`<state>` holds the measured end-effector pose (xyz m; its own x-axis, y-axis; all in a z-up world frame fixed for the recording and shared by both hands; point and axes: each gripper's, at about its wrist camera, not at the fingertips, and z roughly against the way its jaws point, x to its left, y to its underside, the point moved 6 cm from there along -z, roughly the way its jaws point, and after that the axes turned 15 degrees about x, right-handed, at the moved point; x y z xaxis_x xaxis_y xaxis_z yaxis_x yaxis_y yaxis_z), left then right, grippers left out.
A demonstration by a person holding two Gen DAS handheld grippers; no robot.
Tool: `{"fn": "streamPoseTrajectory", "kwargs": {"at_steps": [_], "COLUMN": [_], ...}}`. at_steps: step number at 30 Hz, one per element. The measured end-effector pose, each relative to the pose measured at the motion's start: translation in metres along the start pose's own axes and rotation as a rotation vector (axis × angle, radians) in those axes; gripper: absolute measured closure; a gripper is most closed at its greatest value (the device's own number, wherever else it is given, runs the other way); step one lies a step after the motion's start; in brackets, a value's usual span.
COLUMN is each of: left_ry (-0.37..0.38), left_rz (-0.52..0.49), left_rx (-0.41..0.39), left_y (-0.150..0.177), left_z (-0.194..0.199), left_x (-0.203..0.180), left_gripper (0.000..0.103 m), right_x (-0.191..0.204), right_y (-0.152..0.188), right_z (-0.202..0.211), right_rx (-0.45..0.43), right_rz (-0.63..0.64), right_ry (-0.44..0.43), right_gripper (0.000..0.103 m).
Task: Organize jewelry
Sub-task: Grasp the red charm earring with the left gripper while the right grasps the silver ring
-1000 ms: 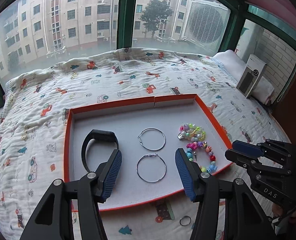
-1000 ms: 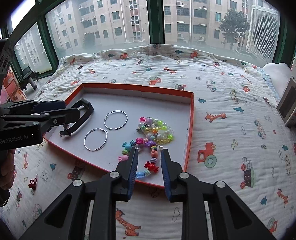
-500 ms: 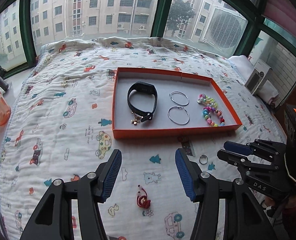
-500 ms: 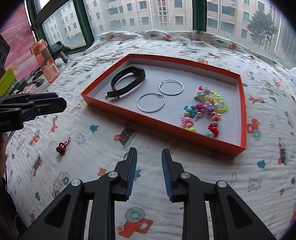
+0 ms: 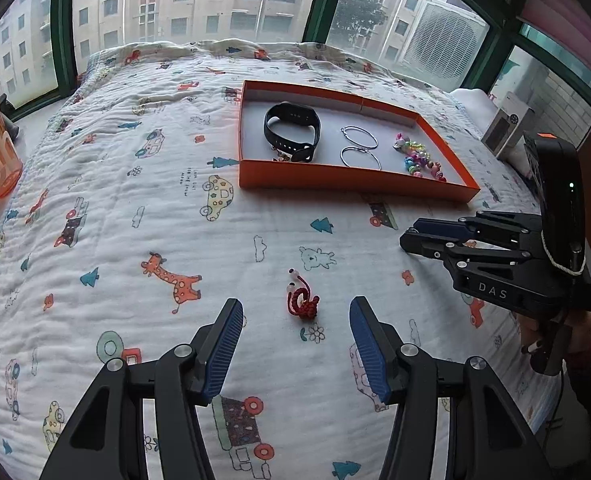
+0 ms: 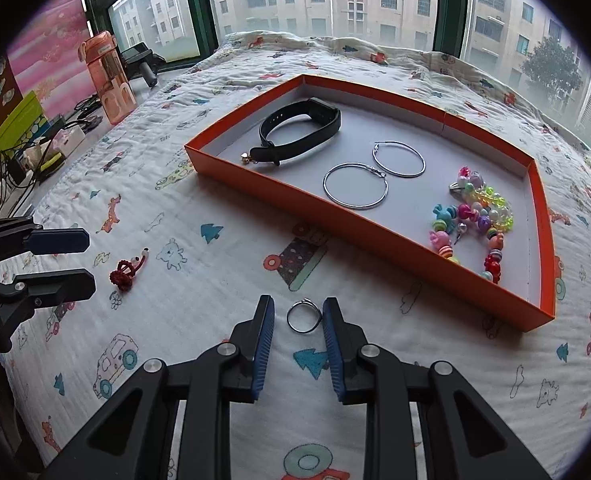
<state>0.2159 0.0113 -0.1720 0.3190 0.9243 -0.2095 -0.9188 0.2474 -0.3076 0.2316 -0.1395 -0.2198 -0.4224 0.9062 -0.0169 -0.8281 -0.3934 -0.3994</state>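
Note:
On the quilt a red knotted cord charm (image 5: 301,298) lies between the fingertips of my left gripper (image 5: 297,307), which is open and not touching it. A small silver ring (image 6: 304,316) rests on the quilt between the narrowly parted fingers of my right gripper (image 6: 298,306); the pads do not press it. The orange tray (image 6: 295,196) beyond holds a black wristband (image 6: 299,128), two silver hoops (image 6: 324,186) and colourful bead bracelets (image 6: 471,216). My right gripper (image 5: 409,236) shows at the right edge of the left wrist view, my left gripper (image 6: 89,260) at the left edge of the right wrist view.
An orange water bottle (image 6: 111,80) and cluttered cables (image 6: 35,140) stand off the bed's left side. A white box (image 5: 503,128) leans at the far right by the window. A hand (image 5: 575,332) holds the right gripper's handle.
Both grippers drew back from over the tray to the near quilt and came lower. The left now frames the red charm, the right the ring. Neither opening changed.

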Motion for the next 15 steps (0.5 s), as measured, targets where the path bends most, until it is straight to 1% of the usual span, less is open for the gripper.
{"fn": "streamPoseTrajectory", "kwargs": {"at_steps": [2, 6, 9, 12, 14, 15], "left_ry": [0.000, -0.001, -0.004, -0.014, -0.022, -0.027], "left_rz": [-0.016, -0.026, -0.031, -0.041, -0.047, -0.049], "left_rx": [0.006, 0.006, 0.004, 0.007, 0.009, 0.010], "left_y": [0.001, 0.000, -0.003, -0.006, -0.007, -0.007], "left_z": [-0.004, -0.010, -0.014, -0.018, -0.022, -0.023], "left_x": [-0.002, -0.003, -0.004, -0.005, -0.006, -0.006], "left_gripper": [0.044, 0.046, 0.051, 0.057, 0.064, 0.065], "right_x": [0.001, 0.001, 0.001, 0.000, -0.002, -0.003], "right_y": [-0.001, 0.000, 0.000, 0.001, 0.003, 0.003], "right_z": [-0.001, -0.001, 0.000, 0.001, 0.002, 0.003], "right_rx": [0.004, 0.001, 0.002, 0.001, 0.000, -0.002], "right_rz": [0.016, 0.023, 0.015, 0.003, -0.012, -0.020], "right_ry": [0.034, 0.047, 0.040, 0.036, 0.023, 0.020], "right_gripper": [0.082, 0.082, 0.082, 0.082, 0.082, 0.082]}}
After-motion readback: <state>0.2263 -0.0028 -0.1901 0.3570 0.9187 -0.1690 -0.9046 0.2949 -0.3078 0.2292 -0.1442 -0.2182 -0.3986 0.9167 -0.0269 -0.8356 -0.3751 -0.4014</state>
